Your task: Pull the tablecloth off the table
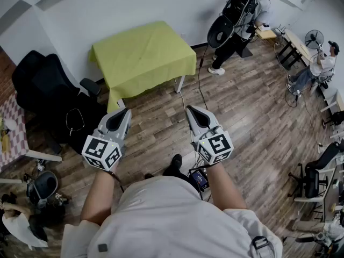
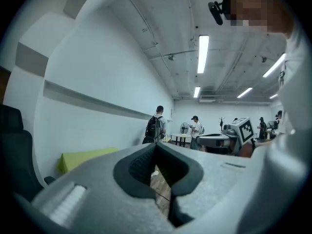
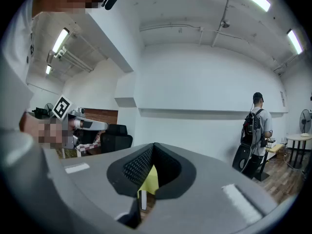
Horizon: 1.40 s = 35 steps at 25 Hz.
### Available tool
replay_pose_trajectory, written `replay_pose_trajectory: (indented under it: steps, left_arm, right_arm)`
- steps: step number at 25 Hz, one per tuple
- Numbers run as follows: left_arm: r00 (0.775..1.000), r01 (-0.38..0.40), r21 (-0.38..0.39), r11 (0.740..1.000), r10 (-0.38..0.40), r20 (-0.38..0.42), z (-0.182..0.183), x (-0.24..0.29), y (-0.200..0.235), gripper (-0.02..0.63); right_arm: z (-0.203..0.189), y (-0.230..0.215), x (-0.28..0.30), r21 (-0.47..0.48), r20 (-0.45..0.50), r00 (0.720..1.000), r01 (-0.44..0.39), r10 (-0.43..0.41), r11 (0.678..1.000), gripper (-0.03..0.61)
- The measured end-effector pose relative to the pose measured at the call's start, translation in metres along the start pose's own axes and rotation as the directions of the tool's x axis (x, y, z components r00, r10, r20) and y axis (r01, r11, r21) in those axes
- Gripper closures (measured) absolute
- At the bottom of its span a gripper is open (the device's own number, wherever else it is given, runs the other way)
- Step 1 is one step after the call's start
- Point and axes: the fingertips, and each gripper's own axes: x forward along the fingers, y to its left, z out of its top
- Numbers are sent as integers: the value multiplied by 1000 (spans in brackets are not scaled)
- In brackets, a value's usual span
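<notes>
Left tool (image 1: pixel 120 115) and right tool (image 1: pixel 192 112) are sitting pressed together, empty; tablecloth (image 1: pixel 142 55) is lying ahead on bench (image 1: pixel 180 83), its hanging corner nearer left tool.

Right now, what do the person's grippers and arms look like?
The left gripper and right gripper are smooth grey shells that taper to jaws lined with black ribbed pads. Each carries a white cube printed with black square markers. The person wears a white short-sleeved shirt, and the forearms are uncovered.
</notes>
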Motion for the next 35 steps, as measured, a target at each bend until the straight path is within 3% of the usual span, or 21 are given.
replay_pose_trajectory:
  steps: [11,26,35]
  left_arm:
    - [1000,7,-25,1000,-8,-11,-8,74,-10,611]
    - [997,-60,-38,997,58,-42,-24,229,-28,611]
    - [995,-84,-47,995,81,-53,-29,278,11,611]
  right_arm:
    - [-14,-66,7,8,-12,1000,3,-3,1000,568]
    - [-36,-215,33,48,-24,997,-77,78,996,568]
    - [-52,-255,87,86,-44,994,-93,97,992,568]
